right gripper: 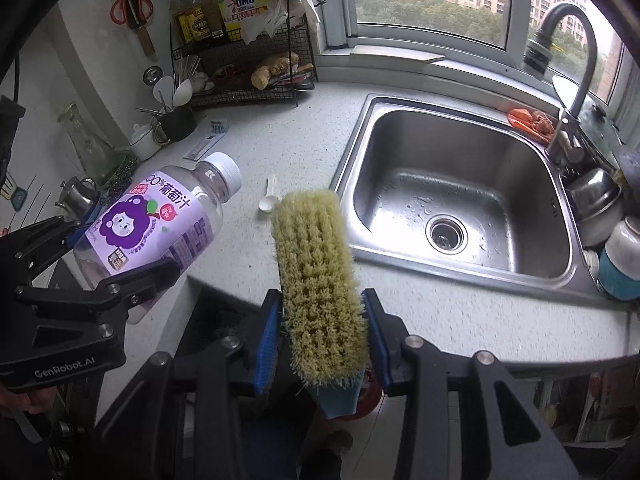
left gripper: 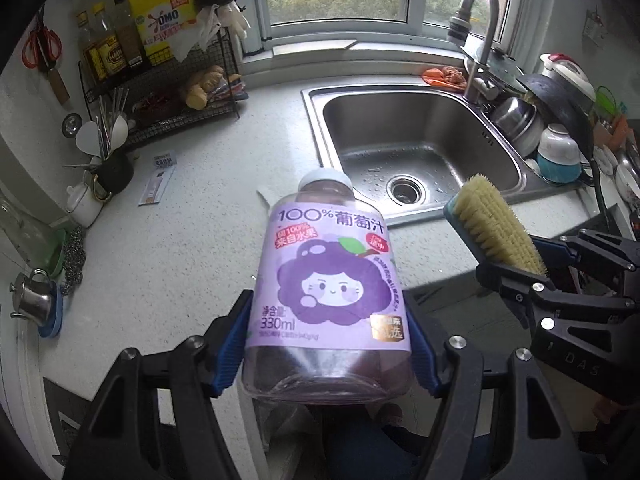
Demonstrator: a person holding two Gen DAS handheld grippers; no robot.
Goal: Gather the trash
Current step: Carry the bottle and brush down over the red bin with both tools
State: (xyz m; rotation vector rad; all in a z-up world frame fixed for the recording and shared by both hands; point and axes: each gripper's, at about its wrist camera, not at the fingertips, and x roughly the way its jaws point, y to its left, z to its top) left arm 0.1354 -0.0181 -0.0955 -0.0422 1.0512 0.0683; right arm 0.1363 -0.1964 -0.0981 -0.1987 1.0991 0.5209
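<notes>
My left gripper [left gripper: 326, 354] is shut on a clear plastic juice bottle [left gripper: 328, 280] with a purple label and white cap, held above the counter's front edge. The same bottle [right gripper: 160, 224] shows at the left of the right wrist view, in the left gripper [right gripper: 124, 268]. My right gripper [right gripper: 322, 340] is shut on a scrubbing brush [right gripper: 320, 280] with yellow bristles and a blue back, bristles facing the camera. In the left wrist view that brush [left gripper: 496, 228] sits at the right in the right gripper [left gripper: 520, 276]. A white plastic scoop [right gripper: 269, 196] lies on the counter.
A steel sink [left gripper: 420, 148] with a tall tap [left gripper: 480, 36] fills the right side of the speckled counter [left gripper: 180, 240]. Dishes and pots [left gripper: 560, 136] pile up beside it. A wire rack [left gripper: 168, 92] with bottles stands at the back left. A paper leaflet [left gripper: 158, 180] lies near a kettle [left gripper: 32, 300].
</notes>
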